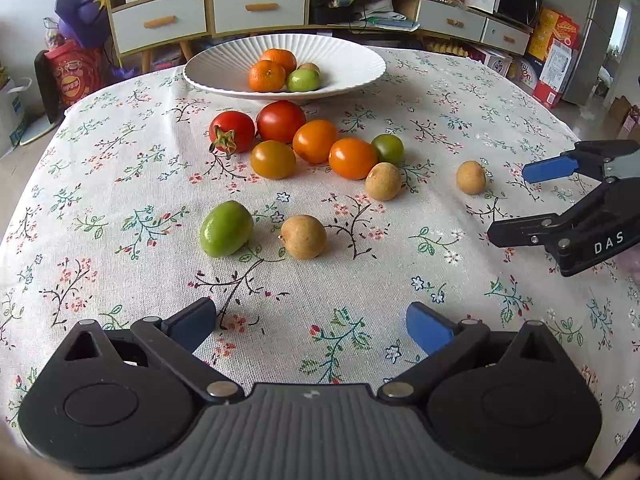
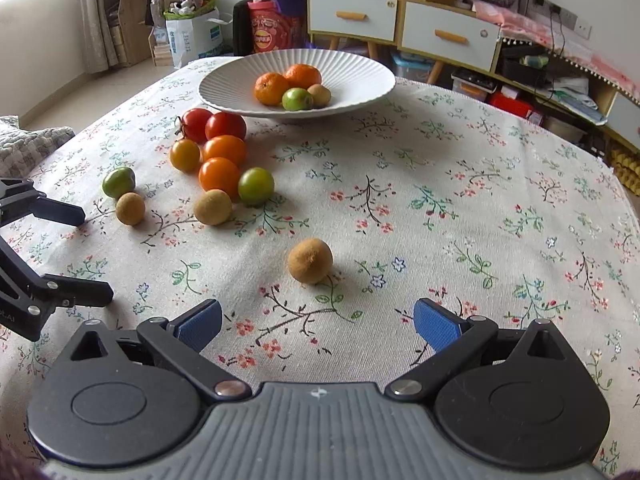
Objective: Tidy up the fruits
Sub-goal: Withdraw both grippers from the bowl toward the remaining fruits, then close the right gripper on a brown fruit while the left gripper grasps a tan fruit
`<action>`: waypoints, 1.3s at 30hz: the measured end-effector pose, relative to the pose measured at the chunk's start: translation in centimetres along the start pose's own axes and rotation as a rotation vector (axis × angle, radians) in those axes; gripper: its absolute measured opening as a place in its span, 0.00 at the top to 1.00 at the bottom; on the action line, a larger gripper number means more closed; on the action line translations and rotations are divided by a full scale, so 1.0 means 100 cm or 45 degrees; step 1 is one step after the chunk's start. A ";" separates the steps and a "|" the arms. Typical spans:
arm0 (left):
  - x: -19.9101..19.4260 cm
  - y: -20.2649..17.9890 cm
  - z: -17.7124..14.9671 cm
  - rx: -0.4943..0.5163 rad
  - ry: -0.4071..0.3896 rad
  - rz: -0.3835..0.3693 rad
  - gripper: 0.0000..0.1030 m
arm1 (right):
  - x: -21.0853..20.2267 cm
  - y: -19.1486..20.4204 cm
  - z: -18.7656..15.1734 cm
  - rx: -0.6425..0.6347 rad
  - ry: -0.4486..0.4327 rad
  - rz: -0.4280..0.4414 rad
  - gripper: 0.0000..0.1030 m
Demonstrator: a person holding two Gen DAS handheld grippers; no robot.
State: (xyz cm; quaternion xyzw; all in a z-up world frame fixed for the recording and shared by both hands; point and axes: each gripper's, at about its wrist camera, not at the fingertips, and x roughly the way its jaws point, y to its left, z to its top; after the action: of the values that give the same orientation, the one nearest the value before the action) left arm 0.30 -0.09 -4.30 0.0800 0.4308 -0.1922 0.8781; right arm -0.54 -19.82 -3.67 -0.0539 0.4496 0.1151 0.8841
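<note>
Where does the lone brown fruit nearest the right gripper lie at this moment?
The lone brown fruit lies on the floral tablecloth, just ahead of the open right gripper, apart from the tomato cluster to its left.

Floral tablecloth (image 1: 120, 184), drawer cabinet (image 2: 400, 20)

The left gripper (image 1: 311, 322) is held low over the table, its jaws spread wide and nothing gripped between the blue pads (image 1: 430, 326). The right gripper (image 2: 317, 322) is likewise held low with its jaws parted and empty. Each gripper is seen at the edge of the other's wrist view, pointed inward, and both are kept well apart.
</note>
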 end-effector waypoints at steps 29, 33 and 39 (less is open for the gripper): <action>0.004 0.002 0.010 -0.090 -0.152 -0.060 0.55 | 0.006 0.001 0.015 -0.006 -0.023 0.024 0.46; 0.004 0.005 0.012 -0.112 -0.154 -0.050 0.60 | 0.006 0.002 0.021 0.008 -0.025 0.035 0.57; 0.006 0.009 0.015 -0.142 -0.151 -0.054 0.63 | 0.008 0.005 0.025 0.019 -0.007 0.030 0.71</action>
State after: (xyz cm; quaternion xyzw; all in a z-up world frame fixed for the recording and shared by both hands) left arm 2.10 0.09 -3.84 0.0100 0.3897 -0.1909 0.9009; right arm 1.73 -18.77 -2.82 -0.0417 0.4485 0.1225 0.8844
